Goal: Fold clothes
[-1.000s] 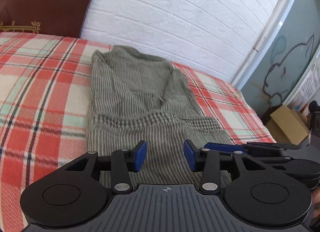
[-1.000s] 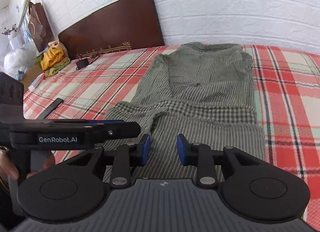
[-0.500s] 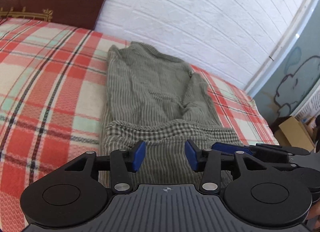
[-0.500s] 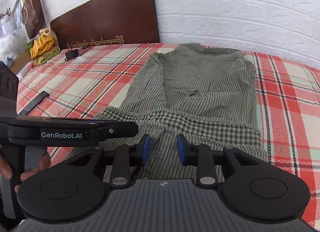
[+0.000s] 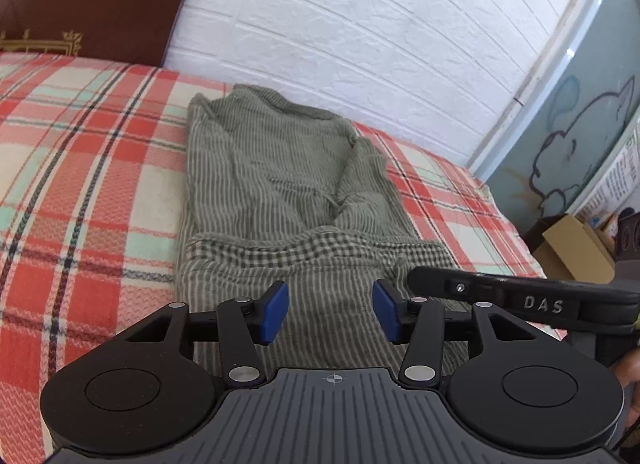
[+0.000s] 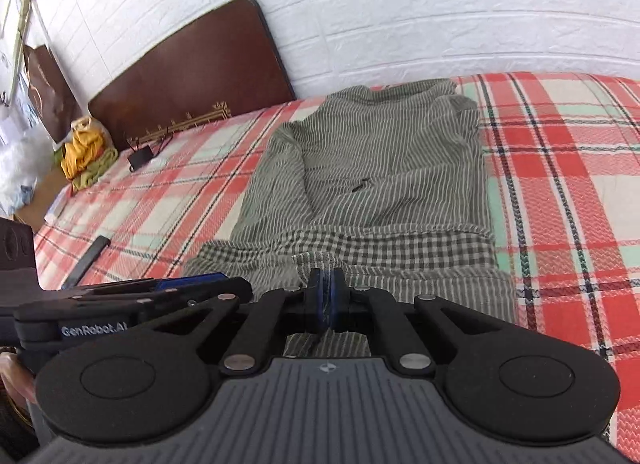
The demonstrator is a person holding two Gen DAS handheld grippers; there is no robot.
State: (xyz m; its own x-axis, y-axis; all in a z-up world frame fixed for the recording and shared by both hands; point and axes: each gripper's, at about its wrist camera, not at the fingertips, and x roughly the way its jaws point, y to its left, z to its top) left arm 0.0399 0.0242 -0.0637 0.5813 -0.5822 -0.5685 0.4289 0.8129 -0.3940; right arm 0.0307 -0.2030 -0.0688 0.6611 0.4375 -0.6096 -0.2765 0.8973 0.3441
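A grey-green striped garment (image 5: 272,184) (image 6: 392,184) lies flat on the plaid bed, its checked-trimmed lower part folded up towards me. My left gripper (image 5: 330,314) hovers over the near end of the garment. Its jaws are opening, striped cloth shows below the gap, and the blue pads (image 5: 276,312) press on nothing. My right gripper (image 6: 327,296) is shut, pinching a small ridge of the garment's near fabric between its pads. In the left wrist view its tip (image 5: 414,276) rests on the cloth at the right, where the fabric puckers.
The red plaid bedsheet (image 5: 80,192) spreads on both sides of the garment. A brown headboard (image 6: 192,64) and a white brick wall (image 5: 360,24) stand behind. A cardboard box (image 5: 572,248) sits off the right side. Yellow-green cloths (image 6: 84,152) and a dark flat object (image 6: 88,260) lie left.
The right gripper's jaws have closed onto the garment's near fabric, raising a small pucker. The left gripper's pads stand slightly wider apart. Both views have shifted a little over the bed.
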